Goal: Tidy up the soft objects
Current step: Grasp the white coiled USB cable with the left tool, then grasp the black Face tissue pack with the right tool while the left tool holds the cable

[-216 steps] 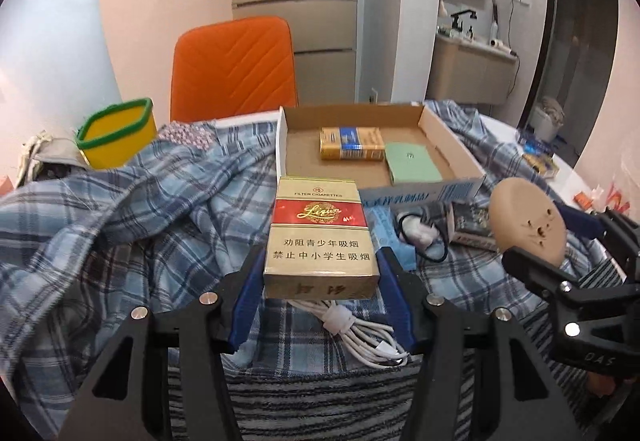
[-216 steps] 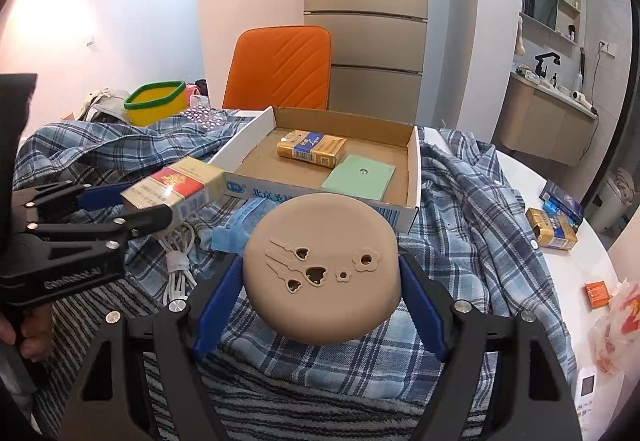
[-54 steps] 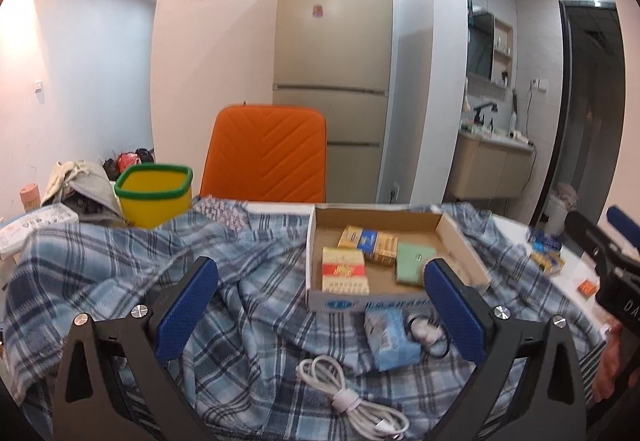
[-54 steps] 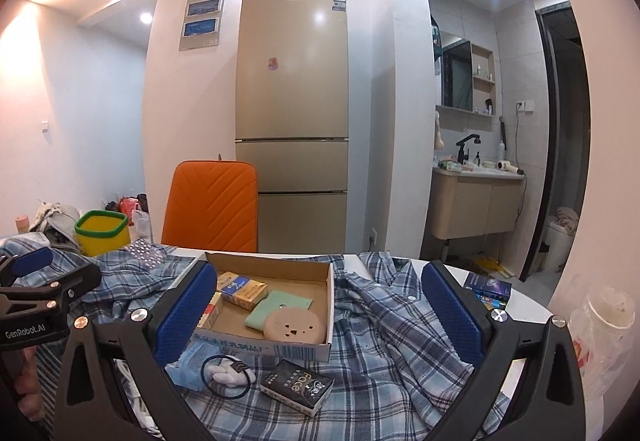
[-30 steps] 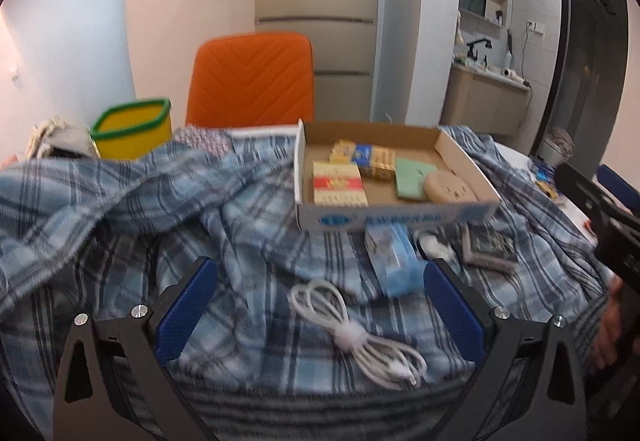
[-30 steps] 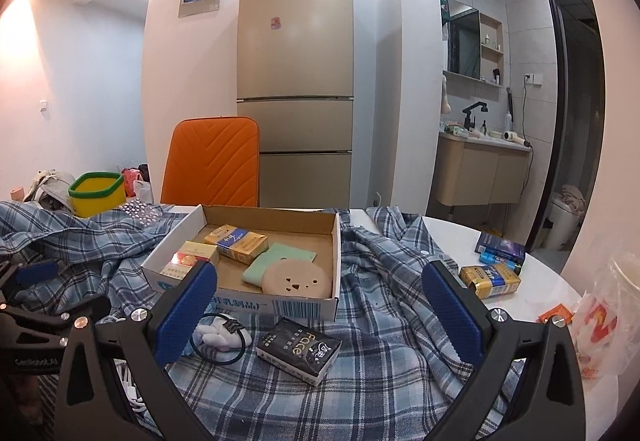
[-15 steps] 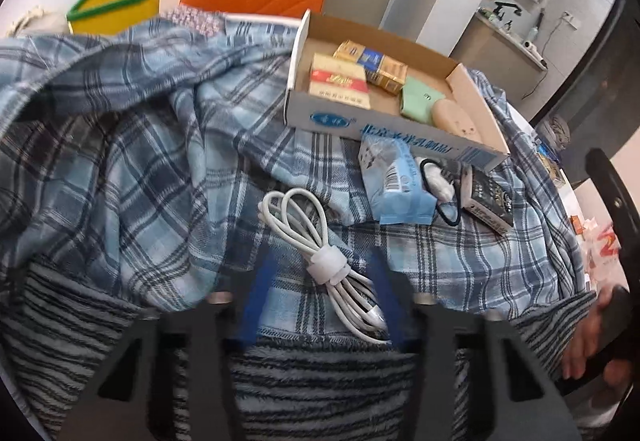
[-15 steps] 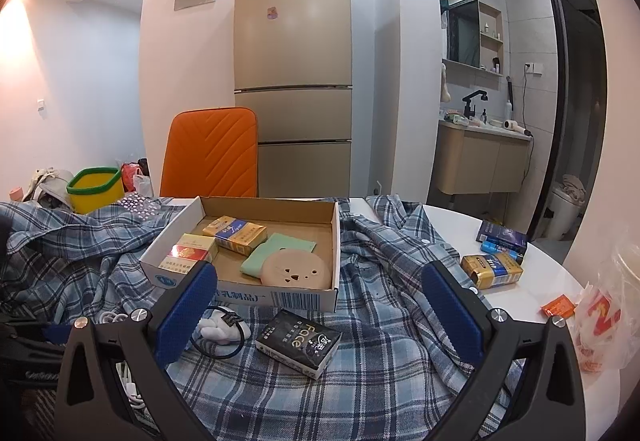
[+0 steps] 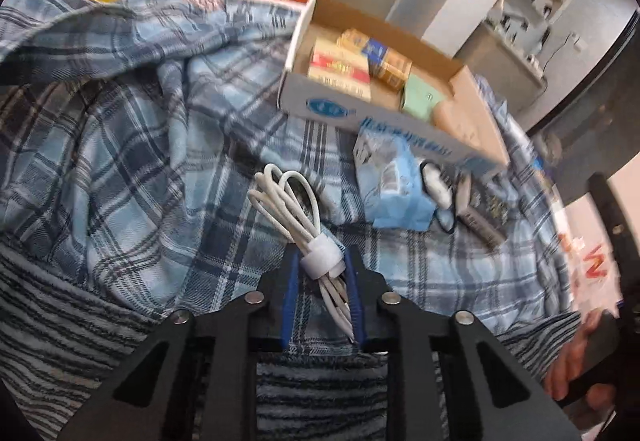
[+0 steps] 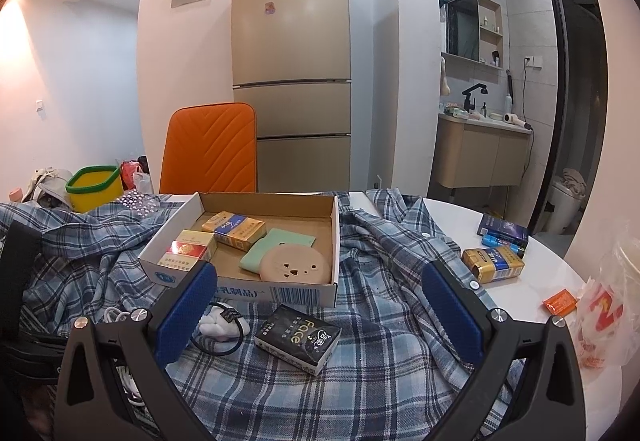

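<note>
My left gripper is shut on the white coiled cable, gripping it at its white strap on the blue plaid cloth. The cardboard box behind it holds a red cigarette pack, a gold-blue pack, a green pad and a tan round case. A blue tissue pack lies in front of the box. My right gripper is open and empty above a black "Face" tissue pack, with a white hair tie charm by its left finger.
A yellow tub with a green rim and an orange chair stand behind the table. On the bare white tabletop at right lie a gold pack, a dark blue box, an orange packet and a plastic bag.
My left gripper has dropped down to the cloth and closed from wide open onto the white cable. My right gripper stays open and has hardly moved.
</note>
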